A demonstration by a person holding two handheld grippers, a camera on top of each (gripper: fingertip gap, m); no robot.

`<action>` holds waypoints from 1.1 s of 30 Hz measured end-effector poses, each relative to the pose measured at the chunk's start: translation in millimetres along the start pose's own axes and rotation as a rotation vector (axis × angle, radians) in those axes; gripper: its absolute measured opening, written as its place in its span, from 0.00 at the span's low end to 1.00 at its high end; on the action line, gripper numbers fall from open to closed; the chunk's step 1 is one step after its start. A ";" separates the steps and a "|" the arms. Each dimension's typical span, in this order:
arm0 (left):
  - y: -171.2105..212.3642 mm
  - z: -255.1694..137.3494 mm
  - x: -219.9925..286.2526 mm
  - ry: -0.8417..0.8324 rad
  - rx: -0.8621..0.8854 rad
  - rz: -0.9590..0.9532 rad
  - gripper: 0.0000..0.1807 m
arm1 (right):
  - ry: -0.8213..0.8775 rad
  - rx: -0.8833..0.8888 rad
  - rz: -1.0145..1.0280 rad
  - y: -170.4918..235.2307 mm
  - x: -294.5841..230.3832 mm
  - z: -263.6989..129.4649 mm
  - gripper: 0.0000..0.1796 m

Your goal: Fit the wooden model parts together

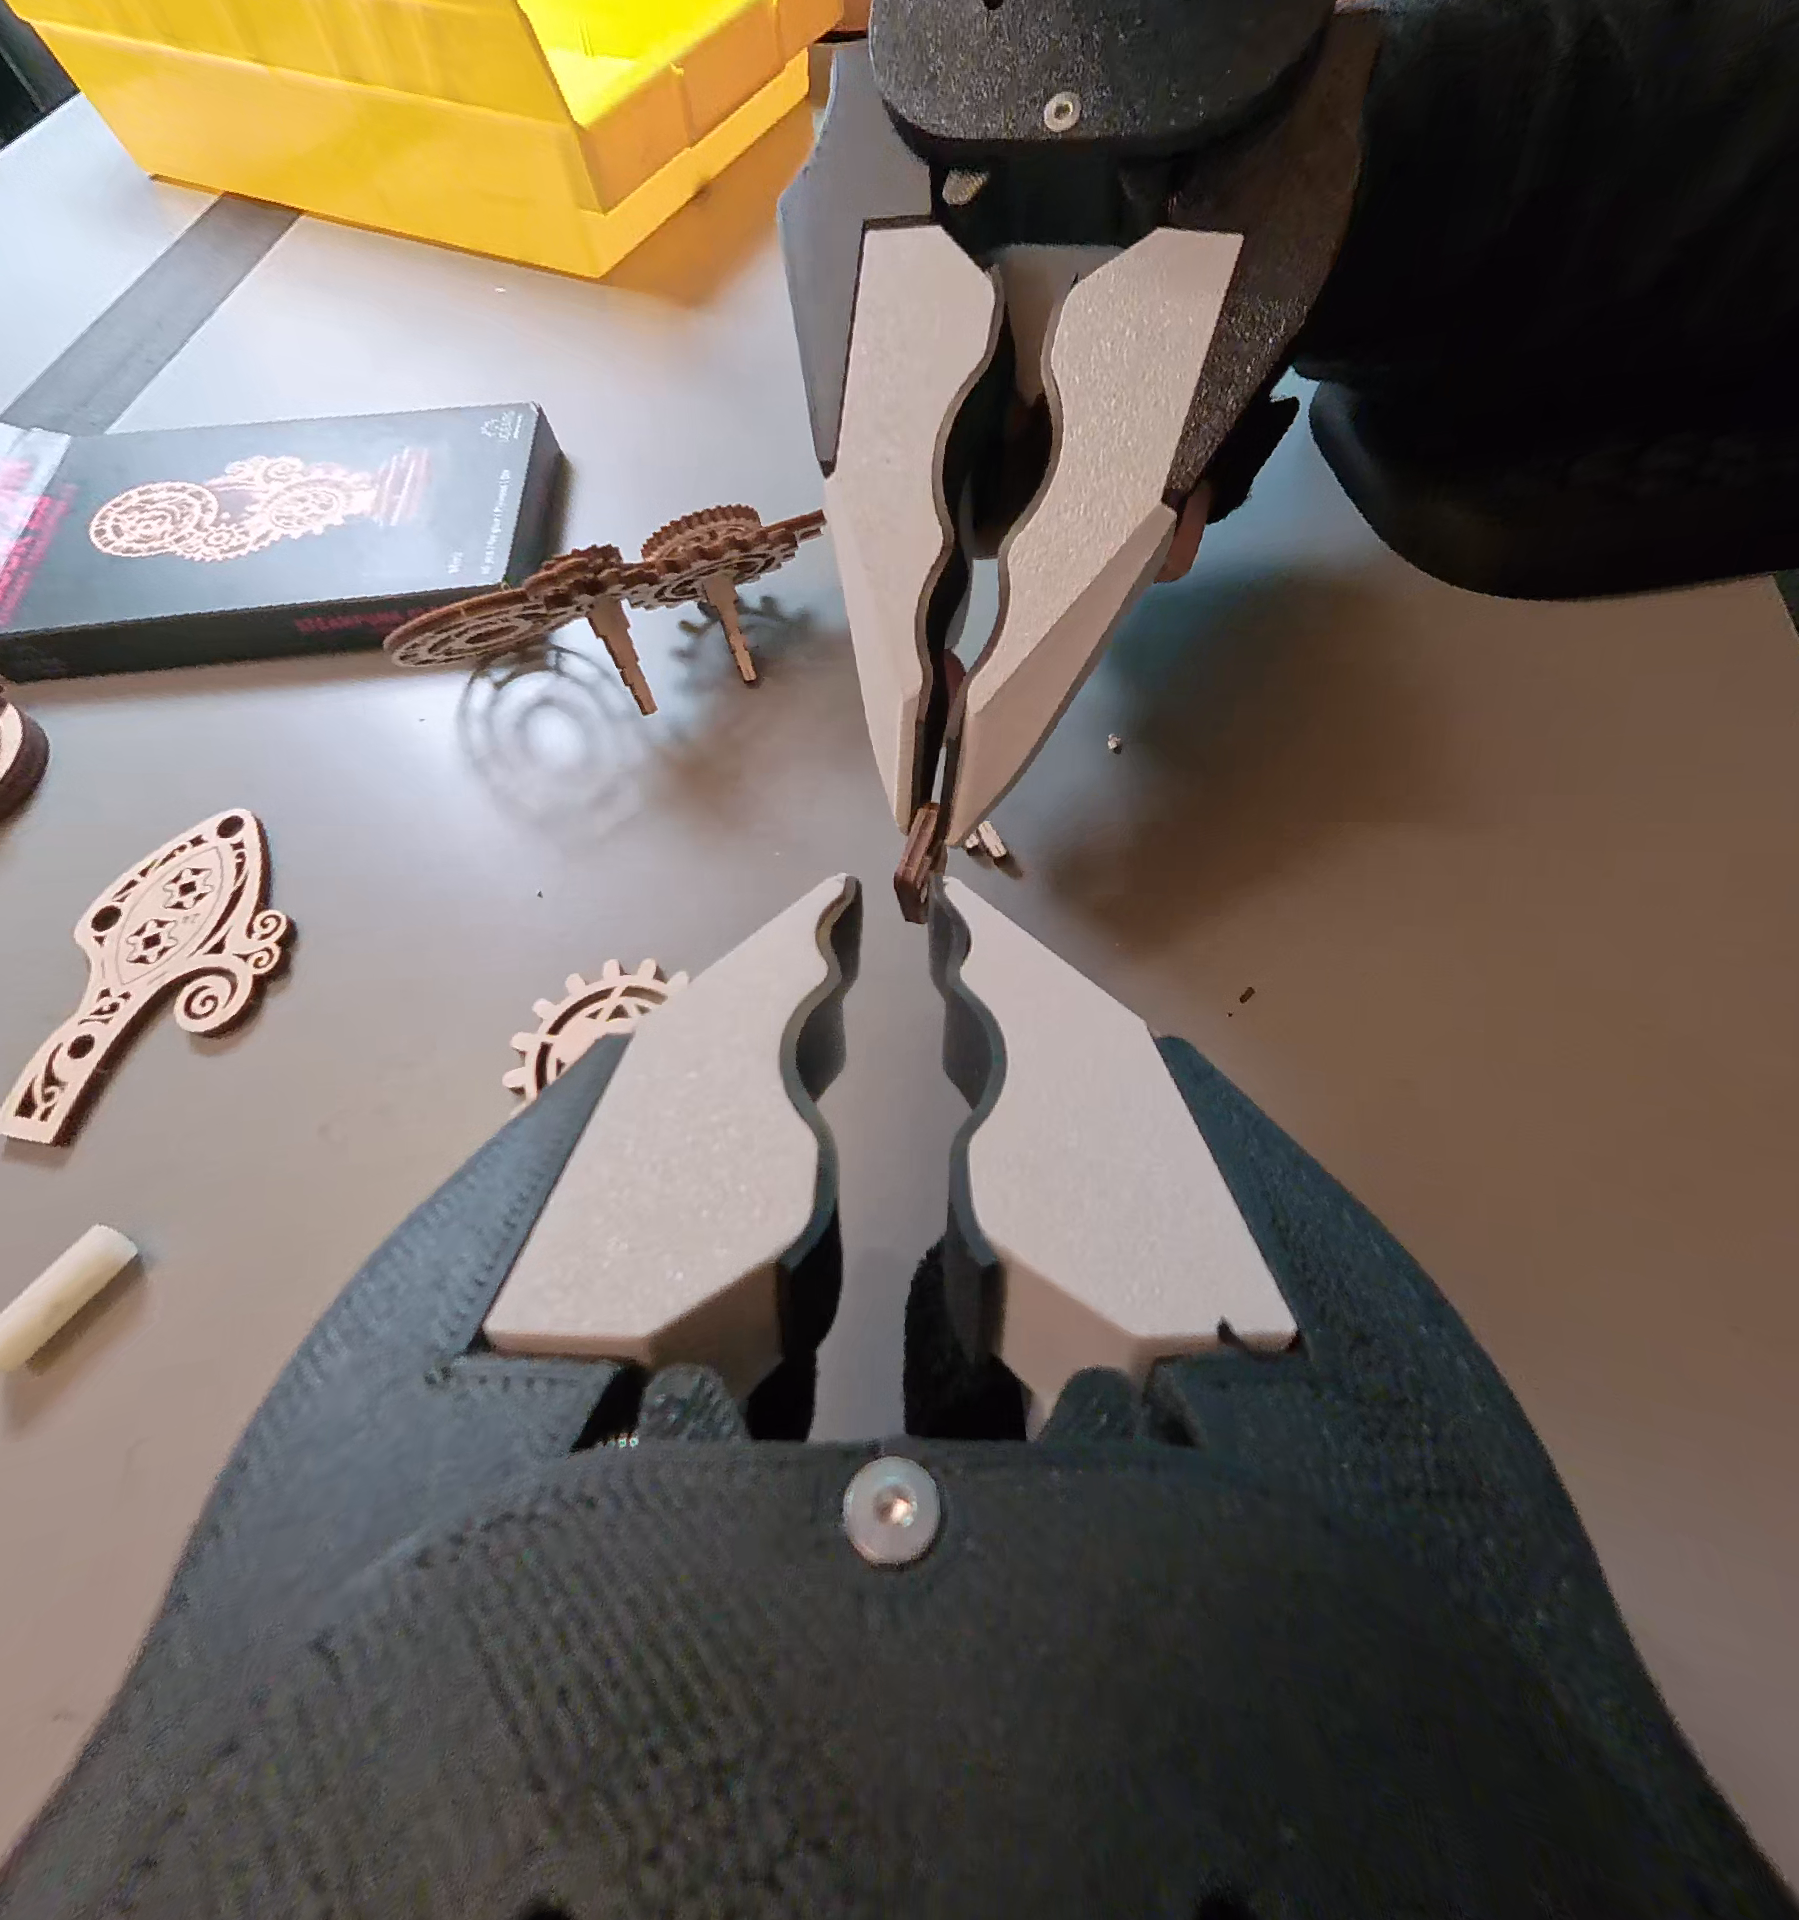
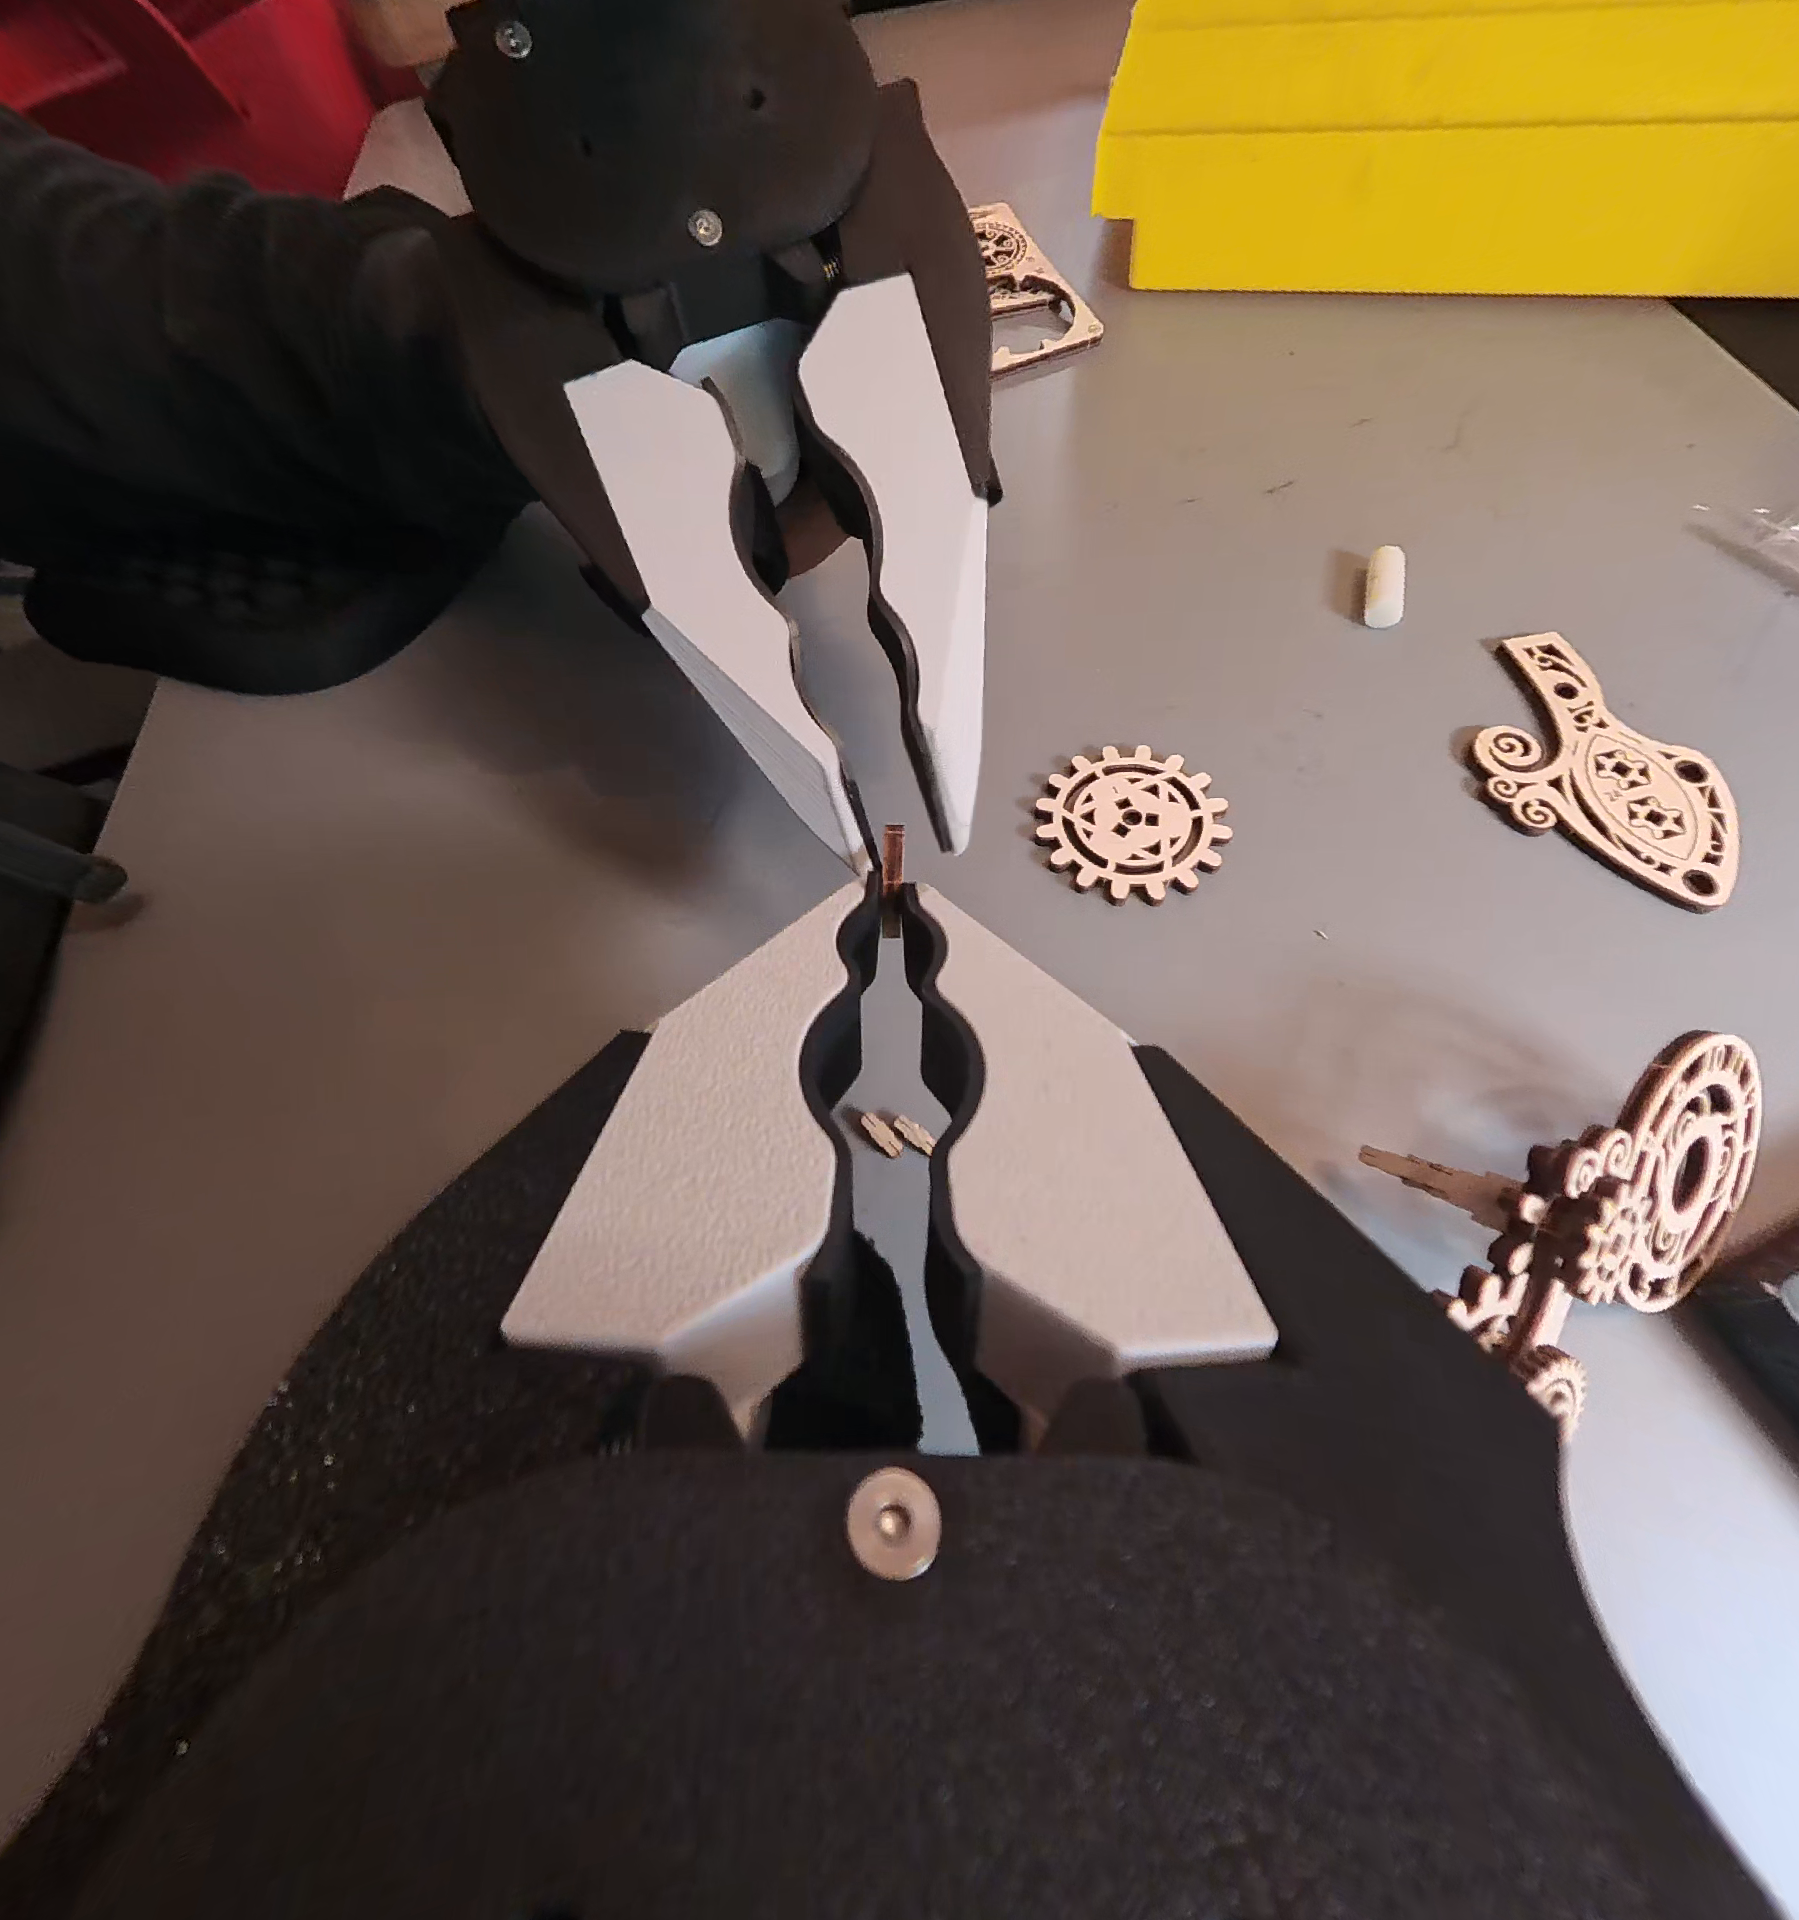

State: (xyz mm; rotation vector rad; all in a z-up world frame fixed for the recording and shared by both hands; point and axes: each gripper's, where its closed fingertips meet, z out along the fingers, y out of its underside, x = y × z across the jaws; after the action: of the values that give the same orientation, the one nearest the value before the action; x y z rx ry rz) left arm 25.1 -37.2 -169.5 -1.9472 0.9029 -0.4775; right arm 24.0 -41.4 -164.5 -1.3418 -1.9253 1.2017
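The right gripper [image 2: 893, 902] fingers were clamped on a small wooden peg [image 2: 894, 868]. The left gripper [image 1: 895, 896] fingers were held slightly apart around the peg's tip. A wooden gear [image 2: 1131, 822] lay on the counter [image 2: 1290, 987] beside the peg.

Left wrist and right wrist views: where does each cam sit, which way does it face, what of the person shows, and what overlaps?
Left wrist view: on the left gripper, looking along its fingers over the grey table at the right gripper; a black-sleeved arm shows.
Right wrist view: on the right gripper, facing the left gripper; a black glove shows.
Shared: the small wooden peg pinched by the right gripper, loose gear, yellow bin.
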 end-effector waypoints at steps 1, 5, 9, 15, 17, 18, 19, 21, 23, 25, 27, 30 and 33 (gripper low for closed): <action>0.3 0.5 1.3 0.008 -0.001 0.001 0.05 | 0.004 -0.003 -0.010 0.4 -0.1 0.0 0.01; 0.5 1.8 5.6 0.042 0.004 -0.016 0.02 | 0.012 -0.007 -0.055 0.3 -1.4 -0.5 0.01; -17.1 -6.9 -0.9 0.057 0.133 -0.132 0.01 | 0.054 0.097 -0.047 -17.4 5.3 -8.6 0.01; -57.0 -40.3 -25.2 0.128 0.517 -0.460 0.01 | 0.029 0.369 0.209 -52.5 20.3 -28.7 0.09; -61.6 -45.9 -30.0 0.136 0.588 -0.519 0.01 | -0.030 0.434 0.300 -61.5 17.1 -29.3 0.09; -63.3 -47.2 -31.3 0.137 0.613 -0.538 0.01 | -0.047 0.461 0.327 -66.0 15.8 -29.3 0.09; -65.2 -48.0 -31.3 0.145 0.636 -0.552 0.00 | -0.055 0.479 0.348 -69.3 15.5 -28.6 0.09; -68.7 -47.1 -27.9 0.183 0.662 -0.579 0.01 | -0.053 0.499 0.374 -73.2 16.9 -26.5 0.07; -69.4 -43.8 -25.6 0.195 0.667 -0.592 0.01 | -0.049 0.515 0.398 -75.1 19.2 -25.8 0.03; -68.6 -42.9 -26.0 0.192 0.665 -0.592 0.01 | -0.062 0.509 0.413 -73.4 20.0 -25.9 0.01; -68.3 -41.7 -23.9 0.206 0.651 -0.580 0.01 | -0.086 0.495 0.411 -71.9 18.3 -26.6 0.00; -65.8 -39.7 -16.1 0.273 0.605 -0.567 0.03 | -0.125 0.431 0.360 -67.2 10.4 -28.0 0.00; -56.4 -33.1 -5.9 0.319 0.504 -0.530 0.04 | -0.135 0.302 0.293 -52.1 2.5 -25.5 0.00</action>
State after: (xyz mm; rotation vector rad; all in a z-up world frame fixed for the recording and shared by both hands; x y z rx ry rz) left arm 22.7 -33.8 -104.0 -1.6408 0.3772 -1.2250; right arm 18.3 -35.9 -107.0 -1.4388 -1.5849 1.6883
